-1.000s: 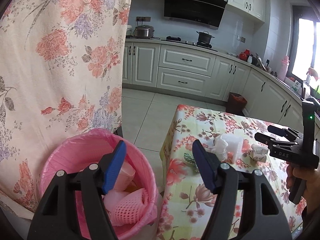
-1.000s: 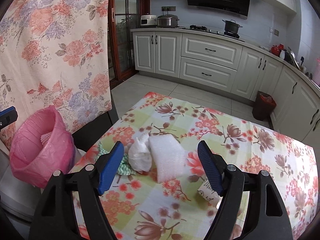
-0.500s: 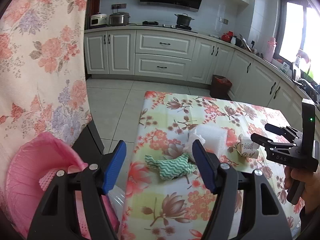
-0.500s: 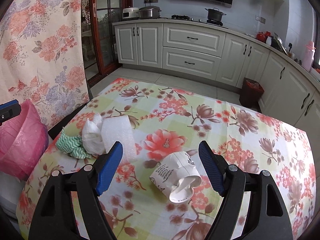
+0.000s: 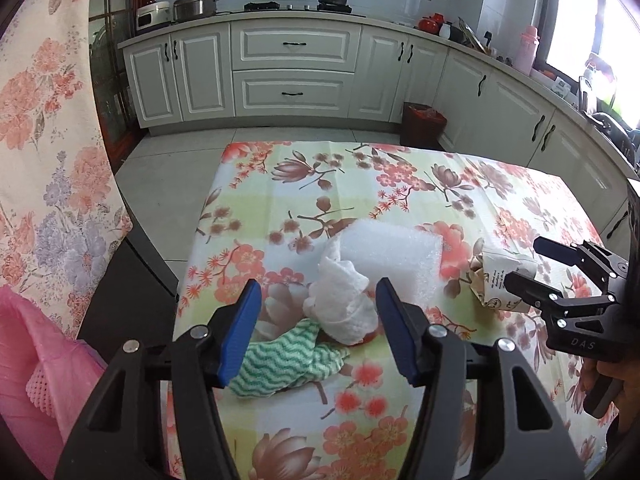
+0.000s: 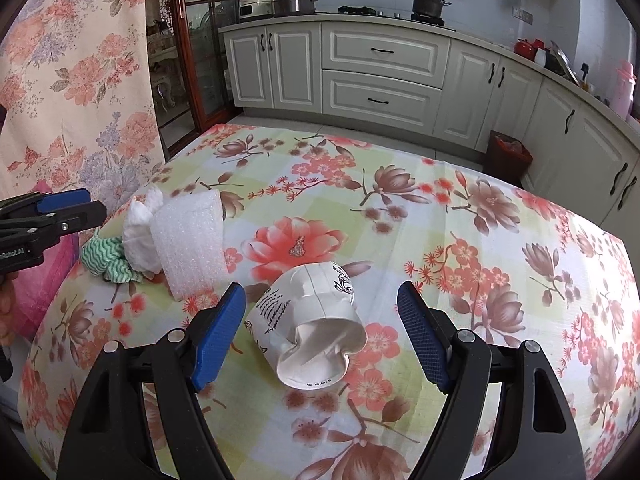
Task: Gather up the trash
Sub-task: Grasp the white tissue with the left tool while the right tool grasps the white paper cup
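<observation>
Two grippers hovered with jaws spread wide, holding nothing: the left gripper (image 5: 318, 326) framed the crumpled tissue (image 5: 340, 306) near the surface's (image 6: 460, 216) left edge, the right gripper (image 6: 320, 332) framed the crushed paper cup (image 6: 310, 320) mid-surface.

A crushed white paper cup (image 6: 310, 322) with black print lies on its side on the floral tablecloth (image 6: 460, 216), dented mouth facing the right wrist camera. Left of it sits a white foam sheet (image 6: 190, 242), a crumpled white tissue (image 5: 340, 304) touching its edge, and a green-and-white zigzag rag (image 5: 280, 364) bunched against the tissue. A pink-lined bin (image 5: 36, 364) holding pink foam netting stands beside the table.
</observation>
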A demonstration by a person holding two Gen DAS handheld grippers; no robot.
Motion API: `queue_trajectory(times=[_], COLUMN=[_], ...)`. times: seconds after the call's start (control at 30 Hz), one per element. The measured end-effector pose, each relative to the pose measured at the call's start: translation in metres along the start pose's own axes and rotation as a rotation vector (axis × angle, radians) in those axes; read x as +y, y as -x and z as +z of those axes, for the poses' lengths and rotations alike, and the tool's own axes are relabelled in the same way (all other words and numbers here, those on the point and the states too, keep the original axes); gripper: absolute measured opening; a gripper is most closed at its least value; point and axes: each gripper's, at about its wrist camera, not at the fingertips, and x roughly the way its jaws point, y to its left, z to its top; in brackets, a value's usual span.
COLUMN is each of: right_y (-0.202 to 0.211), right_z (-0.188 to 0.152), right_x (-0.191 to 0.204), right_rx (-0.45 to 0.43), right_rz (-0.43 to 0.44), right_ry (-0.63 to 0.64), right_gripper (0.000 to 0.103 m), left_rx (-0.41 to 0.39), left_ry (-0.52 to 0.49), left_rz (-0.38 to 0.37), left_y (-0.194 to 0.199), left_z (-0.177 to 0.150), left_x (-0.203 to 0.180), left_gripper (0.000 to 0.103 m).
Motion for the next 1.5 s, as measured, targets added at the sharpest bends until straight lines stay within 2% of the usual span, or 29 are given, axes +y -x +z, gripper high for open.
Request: queue_trajectory(times=[0.23, 0.27, 0.3, 0.43, 0.5, 1.0, 1.5], right_y=[-0.013, -0.014, -0.015, -0.018, -0.017, 0.019, 0.064], right_z=[-0.004, -0.005, -0.006, -0.009, -0.01, -0.005, 0.005], right_x=[0.002, 0.002, 0.002, 0.004, 0.004, -0.001, 0.023], right_rx=[0.04, 0.044, 0.049, 0.067, 0.066, -0.007, -0.089], right_rz=[0.018, 0.023, 0.026, 0.029, 0.031, 0.008, 0.018], right_ry=[0.029, 0.031, 0.033, 0.047, 0.048, 0.006, -0.007], right_gripper=[0.069, 0.069, 0.068, 0.055, 0.055, 0.054, 0.054], left_rx=[0.042, 0.05, 0.062, 0.082, 0.079, -0.017, -0.118], left_ry=[-0.027, -0.029, -0.034, -0.047, -0.049, -0.035, -0.006], left_rz=[0.007, 0.011, 0.014, -0.001, -0.006, -0.041, -0.002], left_y=[-0.025, -0.028, -0.031, -0.038, -0.036, 0.016, 0.088], left_z=[0.005, 0.005, 0.005, 0.004, 0.003, 0.004, -0.008], left_x=[-0.011, -0.012, -0.012, -0.016, -0.017, -0.022, 0.003], left_gripper=[0.051, 0.048, 0.04, 0.024, 0.016, 0.014, 0.014])
